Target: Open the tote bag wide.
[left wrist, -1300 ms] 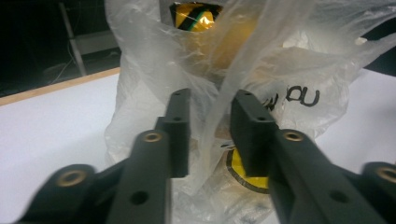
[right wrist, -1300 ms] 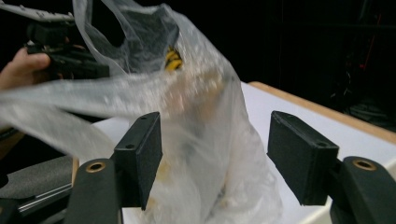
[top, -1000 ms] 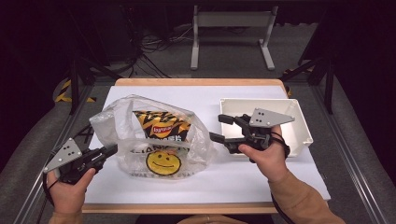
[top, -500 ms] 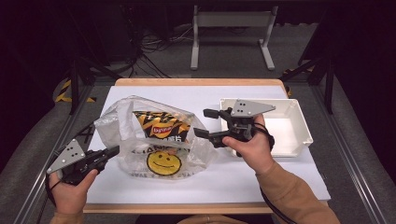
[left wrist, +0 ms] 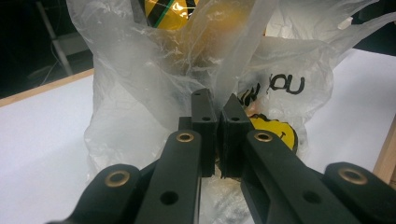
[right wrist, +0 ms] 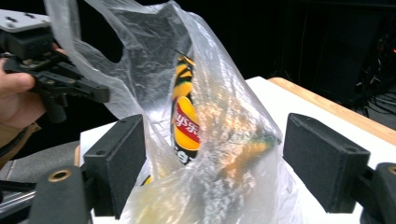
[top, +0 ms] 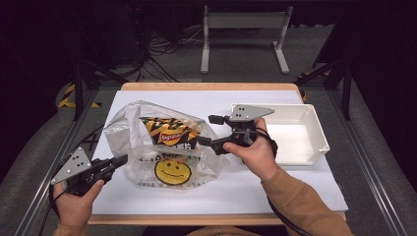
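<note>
A clear plastic bag with a yellow smiley face lies on the white table cover, a yellow chips packet inside it. My left gripper at the lower left is shut on the bag's left edge; in the left gripper view the film is pinched between the jaws. My right gripper has just been opening its jaws. They straddle the bag's right side, and the pads stand apart from the plastic.
A white empty tray sits at the table's right, just behind my right hand. The wooden table edge runs along the back. Beyond it are dark floor, cables and a metal stand.
My right gripper has moved left from beside the tray to the bag, and its jaws have spread wider around the bag's right side. The left gripper has kept its hold.
</note>
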Tool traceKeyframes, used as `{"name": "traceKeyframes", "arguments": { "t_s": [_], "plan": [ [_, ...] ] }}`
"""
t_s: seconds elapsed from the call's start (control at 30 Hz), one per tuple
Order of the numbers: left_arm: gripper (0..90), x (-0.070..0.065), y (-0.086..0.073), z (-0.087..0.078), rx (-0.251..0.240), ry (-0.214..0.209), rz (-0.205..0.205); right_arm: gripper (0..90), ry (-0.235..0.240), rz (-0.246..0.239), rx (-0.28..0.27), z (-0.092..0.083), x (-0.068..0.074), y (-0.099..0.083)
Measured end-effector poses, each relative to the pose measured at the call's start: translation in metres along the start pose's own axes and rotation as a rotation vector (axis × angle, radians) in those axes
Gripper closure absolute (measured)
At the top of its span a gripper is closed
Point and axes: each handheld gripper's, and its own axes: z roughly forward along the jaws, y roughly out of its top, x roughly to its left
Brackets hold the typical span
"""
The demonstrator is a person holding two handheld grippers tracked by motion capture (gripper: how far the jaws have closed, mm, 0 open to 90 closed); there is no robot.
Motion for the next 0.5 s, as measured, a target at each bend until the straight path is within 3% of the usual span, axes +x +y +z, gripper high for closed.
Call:
{"name": "traceKeyframes", "arguments": {
  "t_s": [0.4, 0.5],
  "plan": [
    [86.8, 0.000, -0.001, -0.001, -0.004, -0.004, 0.000, 18.6, -0.030, 0.004, 0.056, 0.013, -0.004, -0.010],
    [86.8, 0.000, -0.001, -0.001, -0.005, -0.002, -0.001, 29.5, -0.022, 0.005, 0.070, 0.012, -0.006, -0.012]
  ]
}}
